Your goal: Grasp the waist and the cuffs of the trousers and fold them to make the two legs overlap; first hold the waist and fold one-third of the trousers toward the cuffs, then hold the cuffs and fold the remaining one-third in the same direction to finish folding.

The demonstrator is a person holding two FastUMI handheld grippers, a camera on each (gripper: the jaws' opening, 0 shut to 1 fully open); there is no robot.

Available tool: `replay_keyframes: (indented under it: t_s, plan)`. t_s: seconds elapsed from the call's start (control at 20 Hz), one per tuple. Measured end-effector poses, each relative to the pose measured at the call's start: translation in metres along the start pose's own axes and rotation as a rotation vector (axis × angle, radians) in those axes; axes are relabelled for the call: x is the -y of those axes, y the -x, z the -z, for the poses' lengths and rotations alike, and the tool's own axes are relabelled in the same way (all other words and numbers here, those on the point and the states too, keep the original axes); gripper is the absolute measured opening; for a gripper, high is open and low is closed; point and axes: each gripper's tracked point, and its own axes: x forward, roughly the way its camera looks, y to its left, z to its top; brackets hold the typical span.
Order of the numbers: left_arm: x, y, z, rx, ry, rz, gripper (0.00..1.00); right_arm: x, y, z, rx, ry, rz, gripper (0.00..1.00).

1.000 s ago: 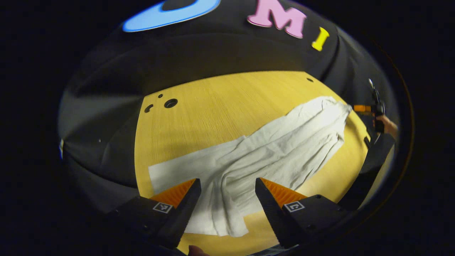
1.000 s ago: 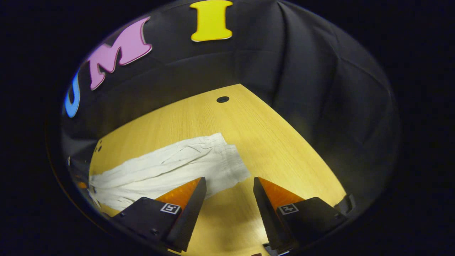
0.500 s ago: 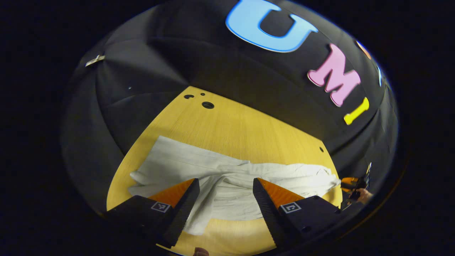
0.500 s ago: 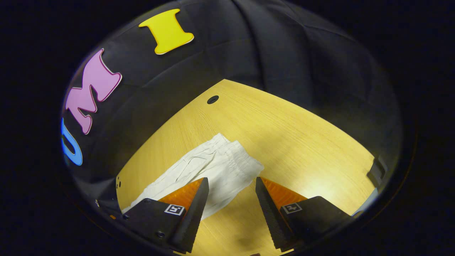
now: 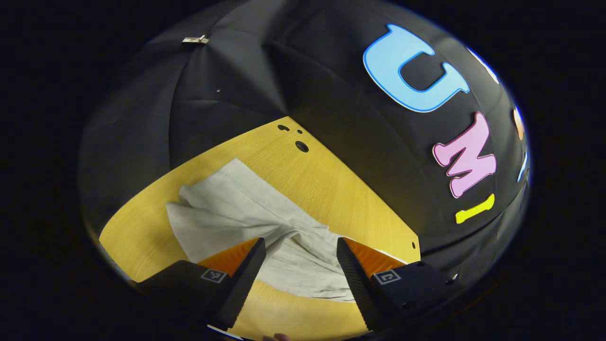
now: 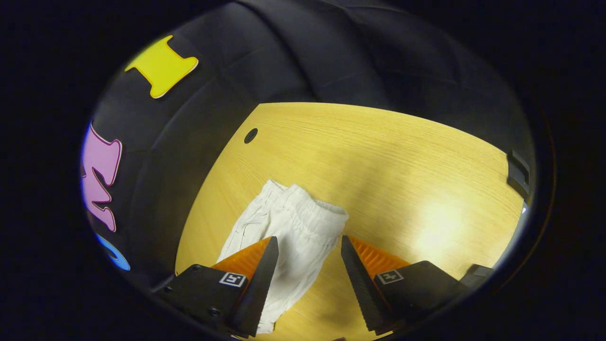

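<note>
White trousers (image 5: 246, 218) lie flat and creased on the yellow wooden table (image 5: 331, 189), the two legs spread toward the far left in the left gripper view. My left gripper (image 5: 298, 248) hovers open above the middle of the cloth, with nothing between its fingers. In the right gripper view the elastic waist of the trousers (image 6: 303, 218) points away from me on the table (image 6: 402, 170). My right gripper (image 6: 307, 246) stands open just above the waist end, with the cloth showing in the gap between its fingers.
Small round holes (image 5: 301, 146) mark the table's far corner in the left gripper view, and one hole (image 6: 250, 135) sits near the table's edge in the right gripper view. A dark clamp (image 6: 517, 174) is on the table's right edge. Black cloth walls stand behind.
Both gripper views have swung round: the left one toward the leg end, the right one toward the waist end. Both grippers stay open. The trousers have not moved.
</note>
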Motion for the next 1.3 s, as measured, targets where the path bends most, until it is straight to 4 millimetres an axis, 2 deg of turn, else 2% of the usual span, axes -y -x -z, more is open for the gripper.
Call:
replay_keyframes:
  t_s: [0.15, 0.2, 0.25, 0.45, 0.5, 0.55, 0.6, 0.65, 0.7, 0.75, 0.8, 0.85, 1.0, 1.1, 1.2, 1.25, 1.3]
  plan:
    - [-0.008, 0.002, 0.006, -0.003, 0.032, -0.020, 0.96, -0.003, -0.013, 0.000, -0.005, -0.026, 0.027, 0.84]
    - [-0.008, 0.002, 0.009, -0.007, 0.040, -0.024, 0.92, -0.002, -0.017, 0.000, -0.003, -0.033, 0.038, 0.84]
    - [-0.009, 0.001, 0.013, -0.011, 0.049, -0.027, 0.96, -0.002, -0.017, 0.001, -0.004, -0.042, 0.047, 0.84]
    - [-0.016, 0.003, 0.024, -0.025, 0.055, -0.056, 0.96, 0.006, -0.016, -0.003, 0.006, -0.076, 0.094, 0.81]
    - [-0.020, 0.004, 0.028, -0.029, 0.060, -0.067, 0.92, 0.006, -0.016, -0.004, 0.002, -0.086, 0.110, 0.80]
    - [-0.022, 0.005, 0.030, -0.031, 0.072, -0.072, 0.96, 0.007, -0.017, -0.003, -0.004, -0.088, 0.132, 0.79]
    - [-0.024, 0.007, 0.034, -0.033, 0.087, -0.077, 0.96, 0.011, -0.018, -0.001, -0.012, -0.081, 0.162, 0.76]
    - [-0.027, 0.008, 0.038, -0.039, 0.103, -0.086, 0.96, 0.011, -0.020, 0.001, -0.024, -0.076, 0.170, 0.63]
    - [-0.030, 0.006, 0.046, -0.049, 0.115, -0.098, 0.96, 0.010, -0.020, 0.009, -0.057, -0.072, 0.158, 0.46]
    - [-0.035, 0.005, 0.053, -0.060, 0.126, -0.114, 0.96, 0.011, -0.025, 0.007, -0.028, -0.080, 0.157, 0.23]
    - [-0.038, 0.002, 0.057, -0.074, 0.139, -0.140, 0.92, 0.009, -0.022, 0.008, -0.030, -0.084, 0.156, 0.21]
    - [-0.043, -0.001, 0.061, -0.086, 0.164, -0.165, 0.96, 0.010, -0.020, 0.005, -0.019, -0.071, 0.154, 0.14]
    - [-0.056, -0.008, 0.076, -0.137, 0.237, -0.262, 0.96, 0.010, -0.021, 0.006, -0.014, -0.075, 0.148, 0.14]
    - [-0.057, -0.020, 0.076, -0.145, 0.276, -0.281, 0.97, 0.010, -0.021, 0.006, -0.023, -0.091, 0.140, 0.14]
    - [-0.060, -0.031, 0.071, -0.144, 0.291, -0.296, 0.96, 0.010, -0.020, 0.006, -0.029, -0.098, 0.127, 0.14]
    - [-0.058, -0.038, 0.065, -0.125, 0.298, -0.292, 0.92, 0.009, -0.020, 0.005, -0.030, -0.099, 0.122, 0.14]
    - [-0.058, -0.044, 0.059, -0.109, 0.309, -0.297, 0.96, 0.010, -0.020, 0.005, -0.032, -0.100, 0.118, 0.14]
